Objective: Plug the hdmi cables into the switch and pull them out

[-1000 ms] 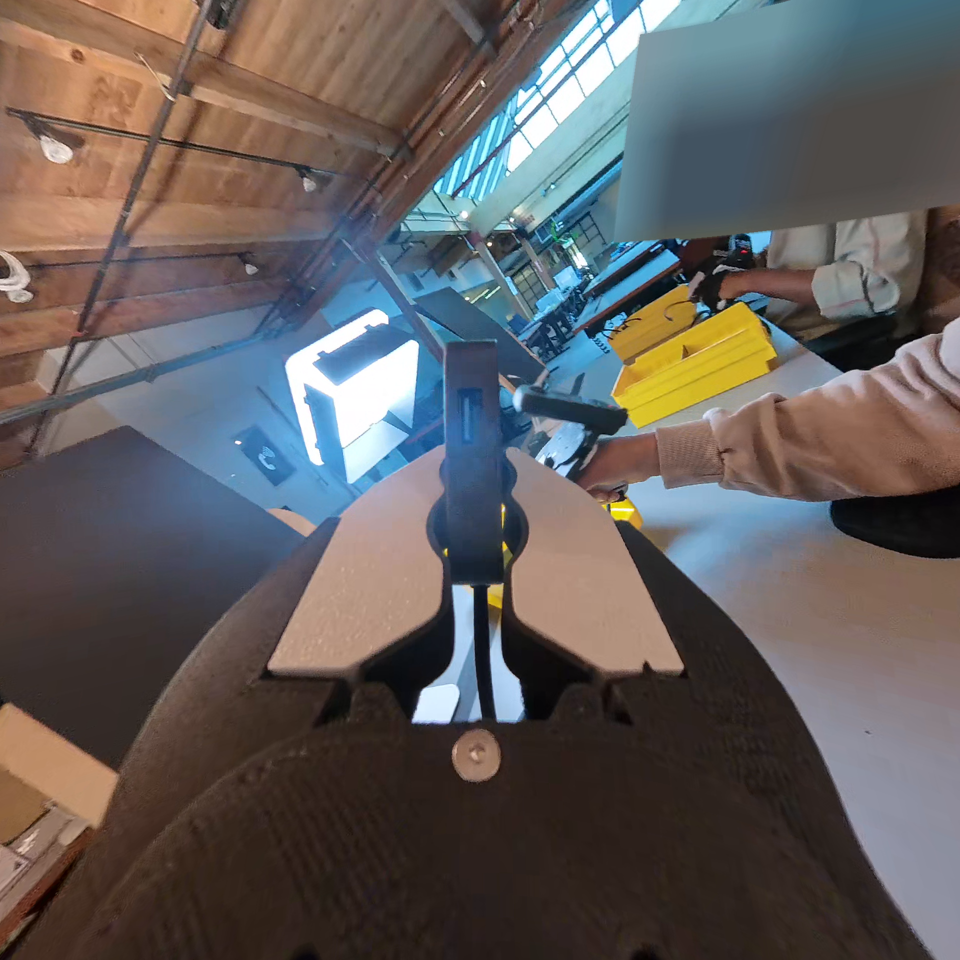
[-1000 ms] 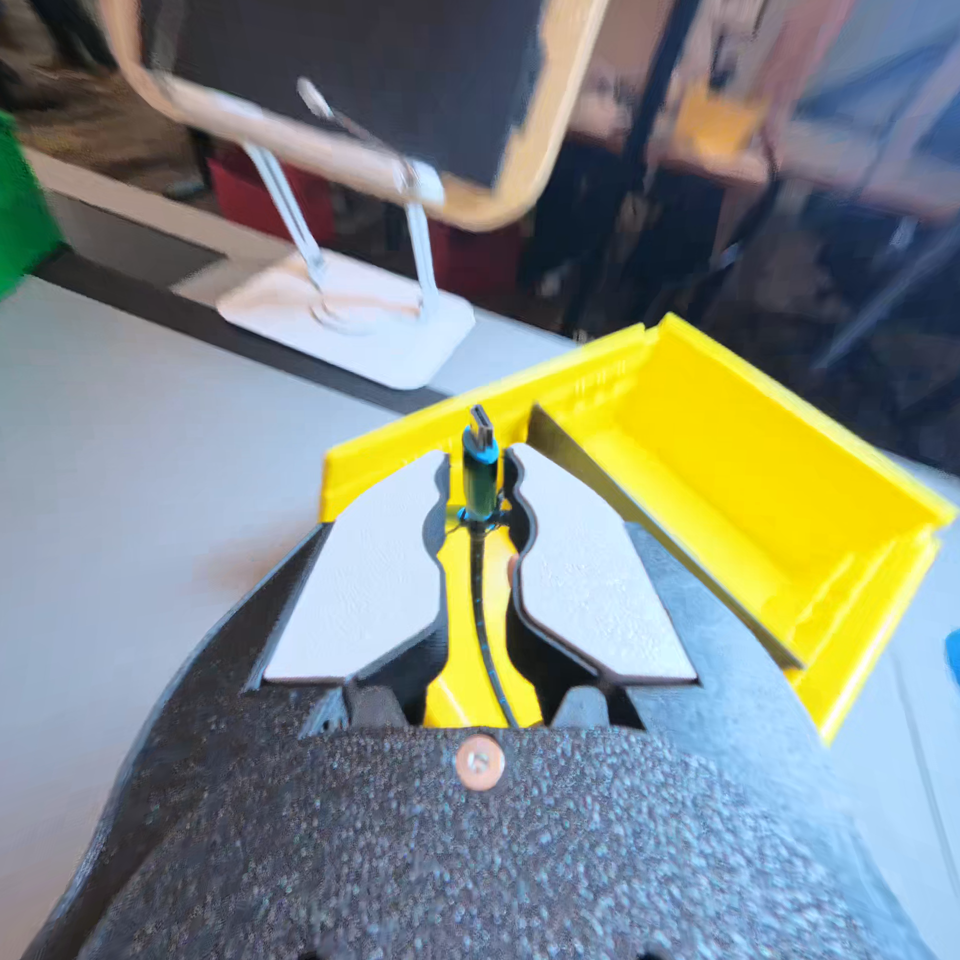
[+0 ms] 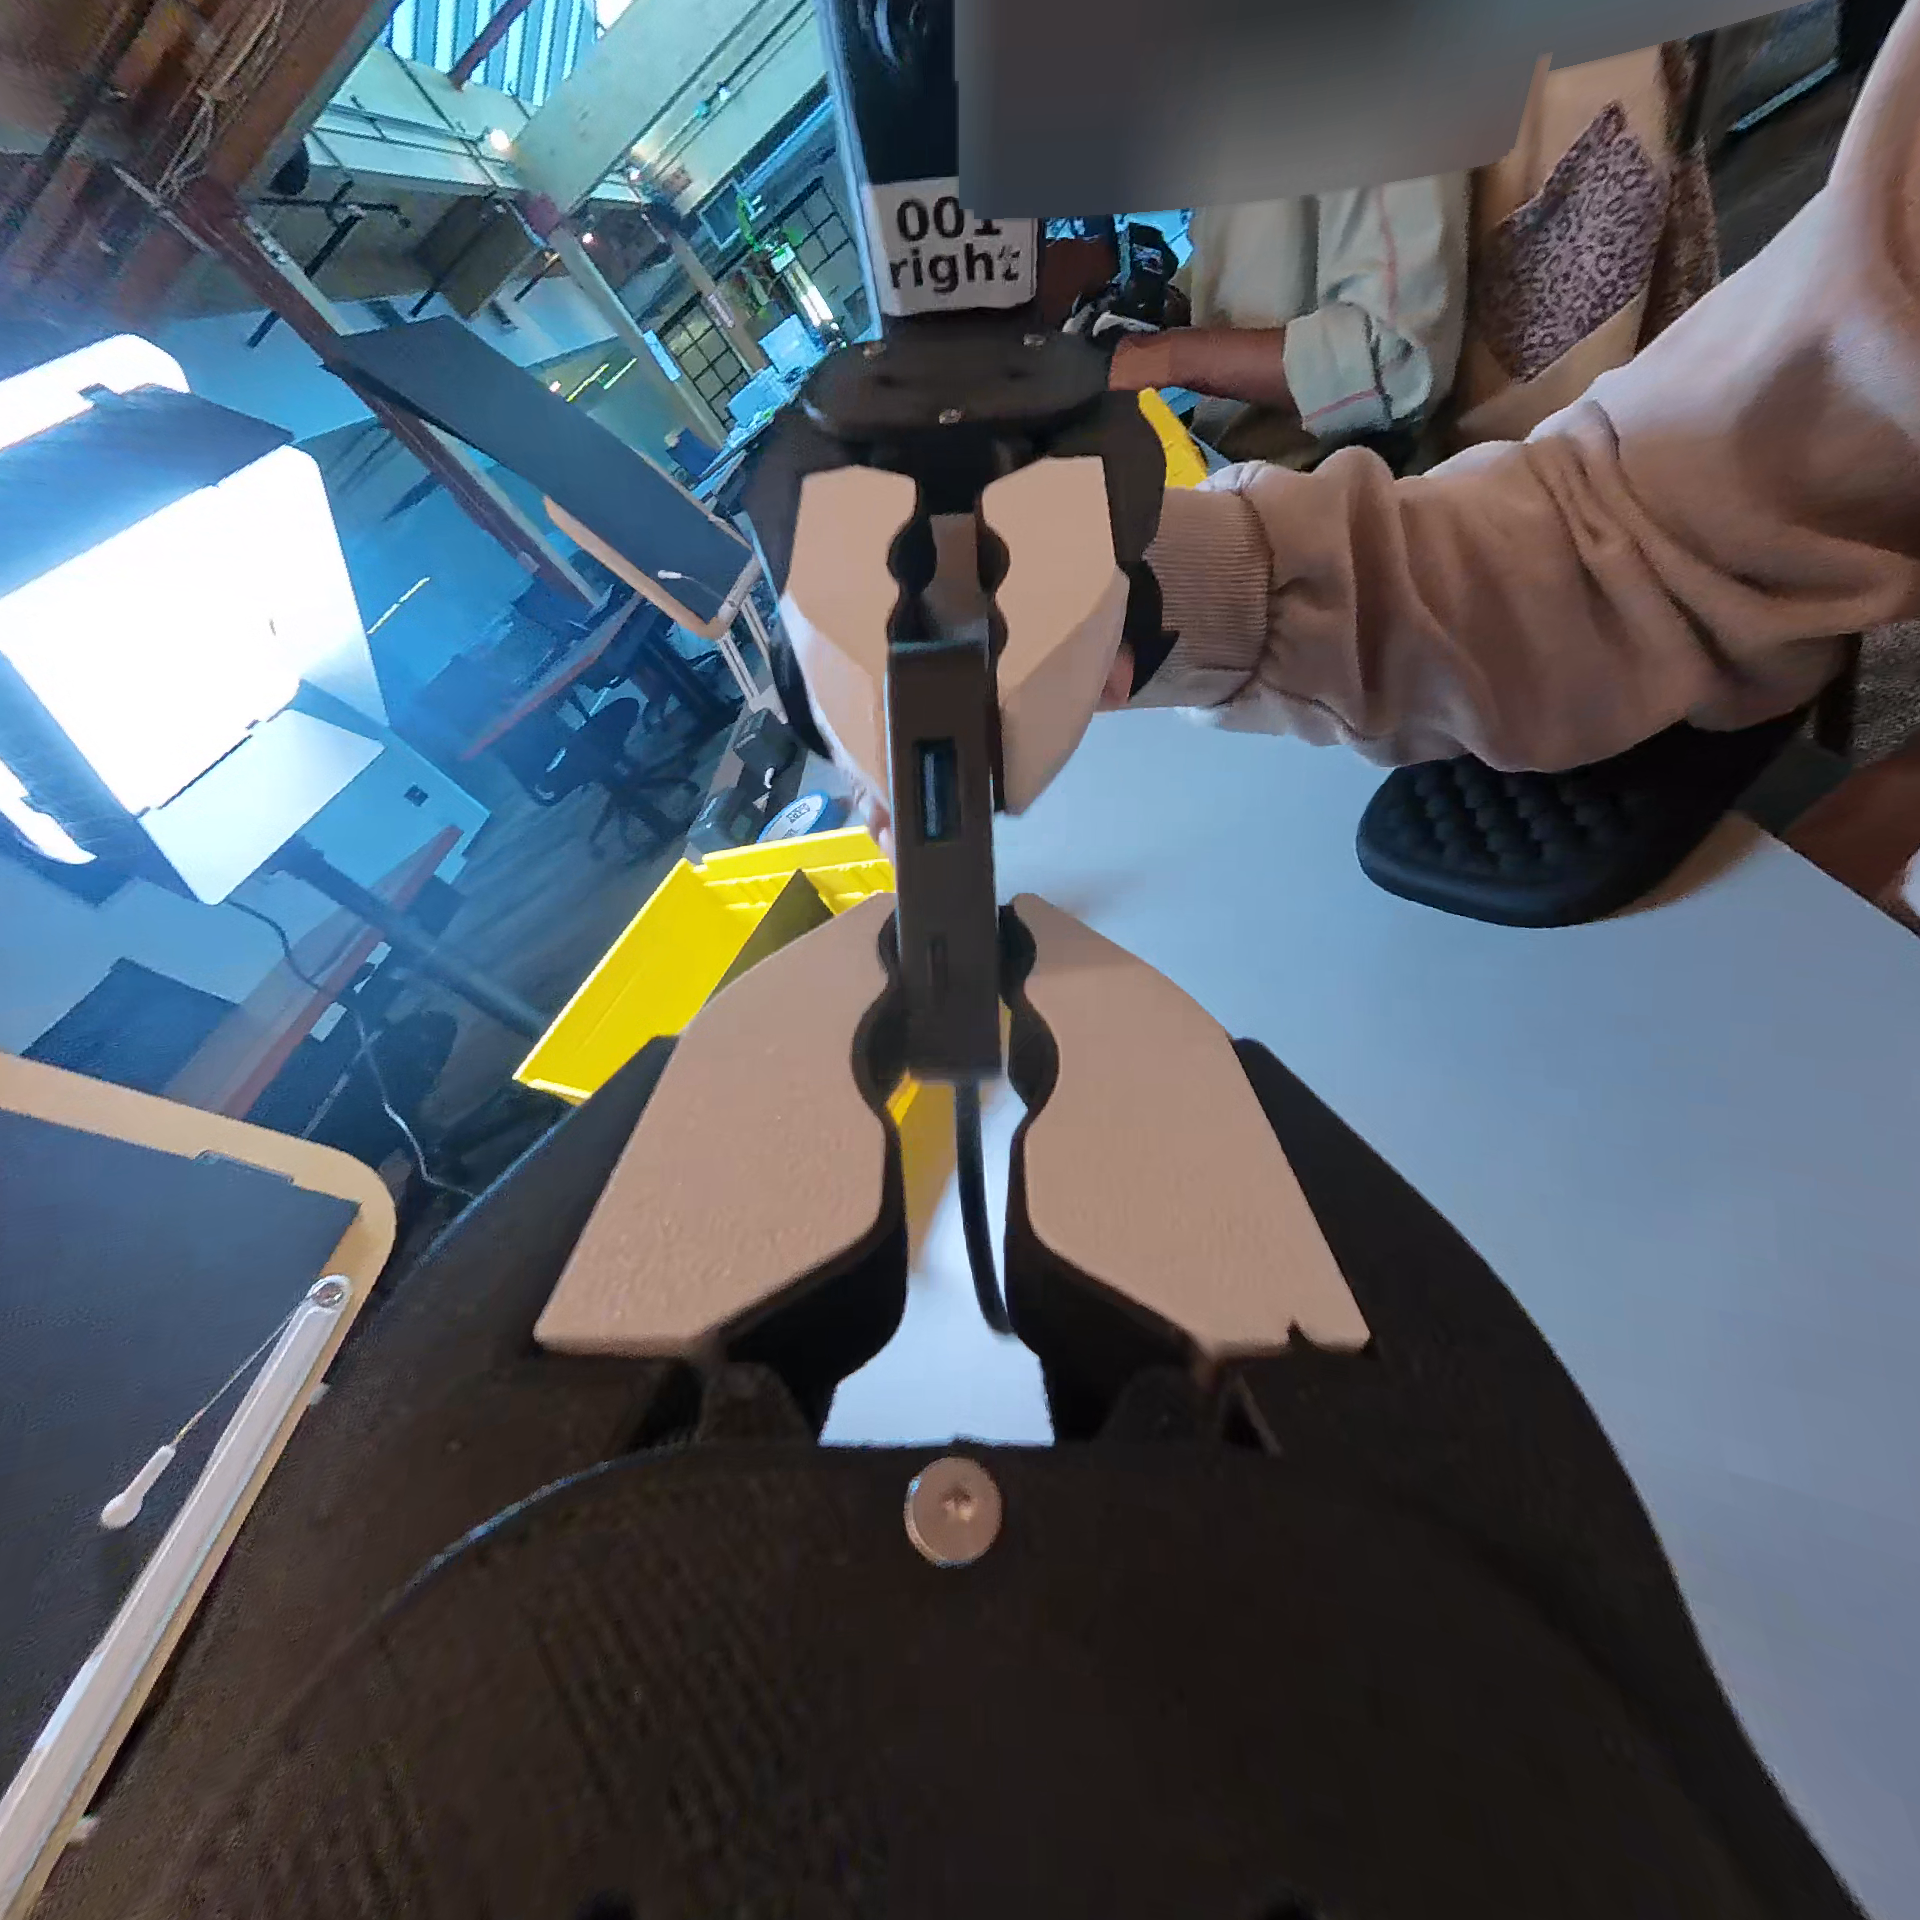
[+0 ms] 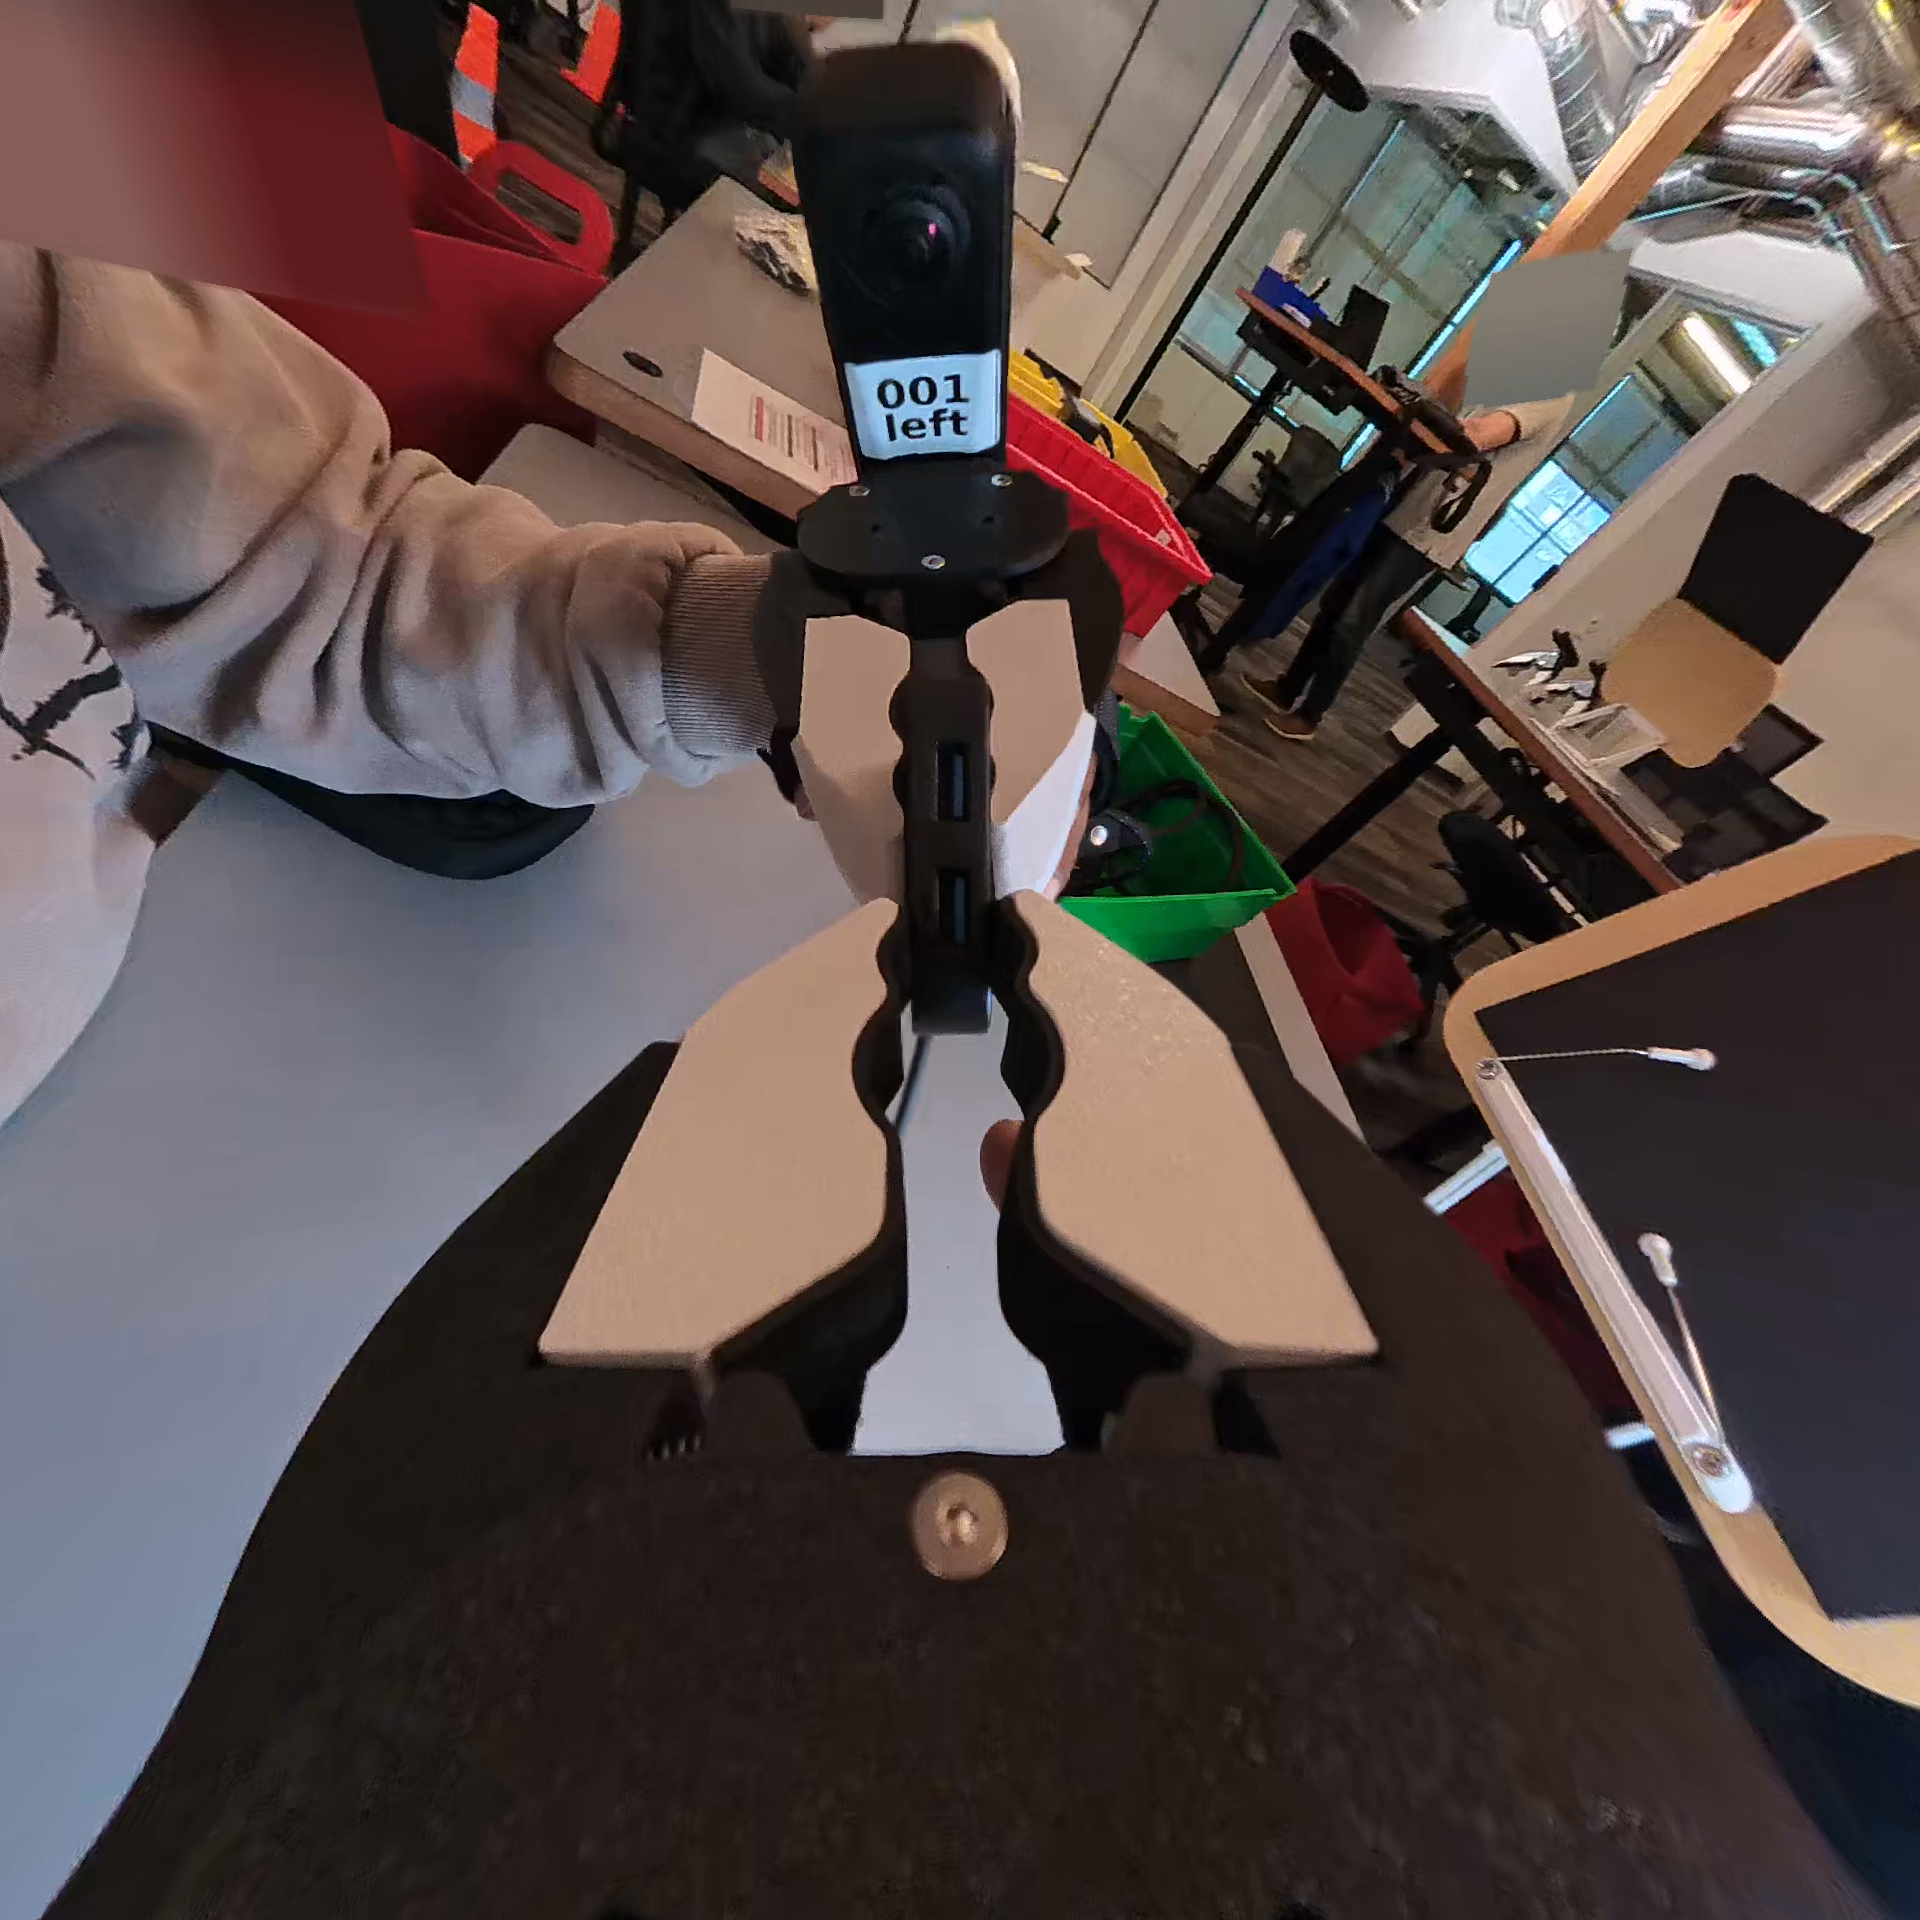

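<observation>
The switch (image 3: 940, 831) is a slim black box with blue ports. My left gripper (image 3: 945, 935) is shut on its near end, above the grey table (image 3: 1507, 1195), and the switch's black cable (image 3: 977, 1195) runs back between the fingers. My right gripper (image 3: 951, 800) faces it, with its fingers closed around the switch's other end. In the right wrist view, my right gripper (image 4: 945, 925) grips at the near end of the switch (image 4: 951, 790), opposite the left gripper (image 4: 951, 873). A thin cable (image 4: 906, 1091) trails back between the right fingers. Its plug is hidden at the switch's end.
A yellow bin (image 3: 665, 966) stands at the table edge behind the left gripper. A green bin (image 4: 1174, 883) and a red bin (image 4: 1101, 488) lie beyond the table. A black ribbed pad (image 3: 1538, 842) lies near the person's sleeve (image 3: 1507, 582). Black-topped boards (image 4: 1714, 1195) stand beside the table. Only a small space, under 4 cm, lies between the two pairs of fingers.
The two grippers have swung to face each other and closed in. The right gripper's cable plug has come from over the yellow bin to the switch's end. The left gripper tilted down.
</observation>
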A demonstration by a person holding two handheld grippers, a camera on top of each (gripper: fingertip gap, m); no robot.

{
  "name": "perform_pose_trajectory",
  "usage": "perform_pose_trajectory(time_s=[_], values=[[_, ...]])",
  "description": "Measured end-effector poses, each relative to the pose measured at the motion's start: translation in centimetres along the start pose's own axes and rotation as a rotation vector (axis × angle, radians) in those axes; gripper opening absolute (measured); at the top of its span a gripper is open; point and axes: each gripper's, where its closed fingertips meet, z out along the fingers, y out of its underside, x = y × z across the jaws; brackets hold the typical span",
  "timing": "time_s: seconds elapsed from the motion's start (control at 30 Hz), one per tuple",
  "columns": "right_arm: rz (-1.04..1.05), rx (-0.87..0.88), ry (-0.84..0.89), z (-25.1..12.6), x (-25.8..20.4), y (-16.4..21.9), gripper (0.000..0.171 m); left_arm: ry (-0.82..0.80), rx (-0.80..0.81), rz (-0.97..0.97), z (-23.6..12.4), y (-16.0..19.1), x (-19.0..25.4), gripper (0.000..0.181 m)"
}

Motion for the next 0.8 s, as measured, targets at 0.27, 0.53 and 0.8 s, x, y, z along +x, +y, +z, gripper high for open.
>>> perform_pose_trajectory(time_s=[0.27, 0.53, 0.8], values=[[-0.006, -0.001, 0.049, -1.1, 1.0, 0.1, 0.016, -0.066, -0.012, 0.019, 0.1, -0.2, -0.9, 0.015], [-0.098, -0.169, 0.109, 0.0, 1.4, 2.4, 0.015, -0.093, -0.132, 0.060, 0.1, 2.1, -1.4, 0.014], [-0.099, -0.186, 0.343, -3.7, 6.2, 3.7, 0.015, -0.252, -0.069, 0.011, -1.8, 1.3, -4.5, 0.016]])
